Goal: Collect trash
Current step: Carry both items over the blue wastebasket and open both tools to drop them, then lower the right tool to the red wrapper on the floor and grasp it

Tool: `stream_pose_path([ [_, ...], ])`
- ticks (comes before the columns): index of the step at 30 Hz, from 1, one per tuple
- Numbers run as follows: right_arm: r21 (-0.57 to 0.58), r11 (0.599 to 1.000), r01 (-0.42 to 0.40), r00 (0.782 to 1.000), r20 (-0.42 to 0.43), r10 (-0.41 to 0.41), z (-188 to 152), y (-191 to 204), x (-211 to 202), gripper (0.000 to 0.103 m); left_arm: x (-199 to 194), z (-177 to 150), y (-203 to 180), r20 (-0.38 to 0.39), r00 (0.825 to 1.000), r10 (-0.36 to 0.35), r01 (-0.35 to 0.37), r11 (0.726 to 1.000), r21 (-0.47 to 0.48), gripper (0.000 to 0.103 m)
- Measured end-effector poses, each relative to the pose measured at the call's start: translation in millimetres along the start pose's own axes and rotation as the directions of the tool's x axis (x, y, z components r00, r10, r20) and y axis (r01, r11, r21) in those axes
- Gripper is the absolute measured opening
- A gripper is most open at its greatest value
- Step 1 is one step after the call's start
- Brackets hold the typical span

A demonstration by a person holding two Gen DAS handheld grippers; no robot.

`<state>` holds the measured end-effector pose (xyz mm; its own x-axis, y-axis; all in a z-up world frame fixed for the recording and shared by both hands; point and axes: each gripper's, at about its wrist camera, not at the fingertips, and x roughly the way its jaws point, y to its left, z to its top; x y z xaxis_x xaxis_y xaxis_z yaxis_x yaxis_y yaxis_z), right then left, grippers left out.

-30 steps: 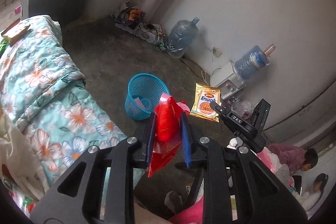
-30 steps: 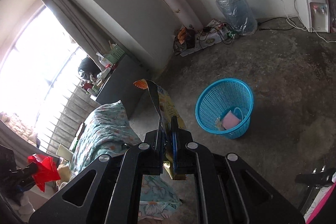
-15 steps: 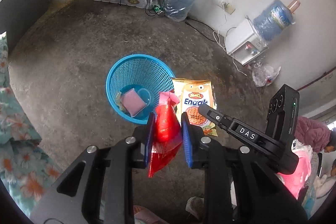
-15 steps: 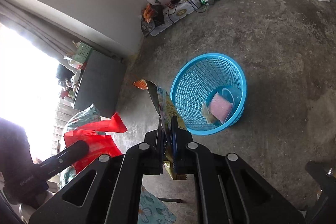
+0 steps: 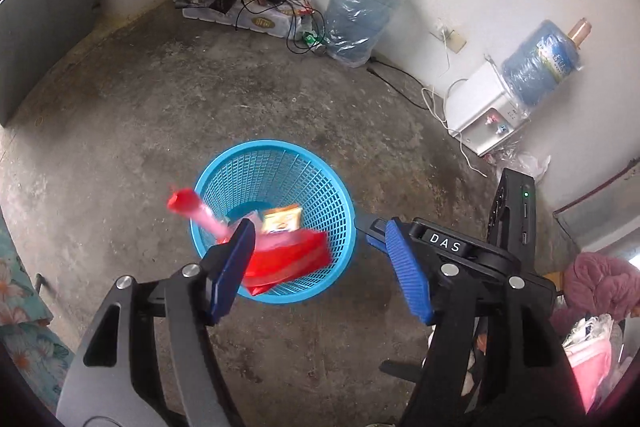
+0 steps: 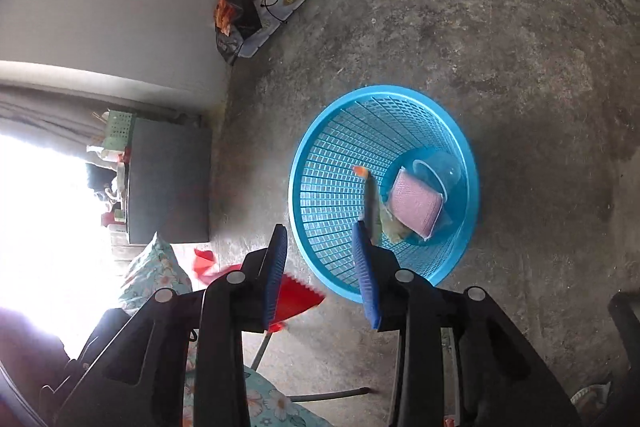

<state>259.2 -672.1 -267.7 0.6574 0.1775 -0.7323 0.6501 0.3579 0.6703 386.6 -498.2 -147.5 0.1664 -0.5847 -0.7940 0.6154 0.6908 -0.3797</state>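
- Two wrappers released over the blue basket [image 5: 276,163].
- Left gripper [image 5: 320,263]: jaws just opened wide; red wrapper [image 5: 288,259] dropping at the rim.
- Right gripper [image 6: 320,267]: jaws just parted; yellow packet [image 6: 370,203] falling inside.
- Remaining: no further loose trash visible on the floor [image 5: 160,99].

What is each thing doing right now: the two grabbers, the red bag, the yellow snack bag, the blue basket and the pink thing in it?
left gripper: jaws just opened, wide apart, holding nothing.
right gripper: jaws just opened, holding nothing.
red wrapper: let go, blurred, dropping at the basket's mouth.
yellow snack packet: let go, falling into the basket.
blue basket: upright on the floor.
pink sponge pack: lying at the basket's bottom.
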Motion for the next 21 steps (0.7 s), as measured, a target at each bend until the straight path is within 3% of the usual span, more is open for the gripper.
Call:
stream_pose_path([
  [5,0.011,1.0,-0.009,0.999,0.052,0.008,-5.7,-8.7,-21.6,0.033,-38.7,4.9,4.1,0.071,0.997,-0.023,0.022,1.0,0.007,0.063],
  [9,-0.023,0.999,-0.031,0.996,0.08,0.033,-16.8,3.1,-41.4,0.033,-93.7,7.6,5.7,0.133,0.989,-0.068,0.069,0.998,-0.004,0.064],
  [15,-0.18,0.983,-0.047,0.99,0.122,0.07,-42.3,51.3,-75.9,0.033,-210.4,-5.4,12.2,0.247,0.963,-0.11,0.107,0.994,0.025,0.066],
  [21,-0.374,0.927,0.008,0.995,0.094,0.029,-85.6,81.1,-83.1,0.039,-323.5,-55.8,34.5,0.328,0.94,-0.095,0.09,0.996,0.031,0.076],
])
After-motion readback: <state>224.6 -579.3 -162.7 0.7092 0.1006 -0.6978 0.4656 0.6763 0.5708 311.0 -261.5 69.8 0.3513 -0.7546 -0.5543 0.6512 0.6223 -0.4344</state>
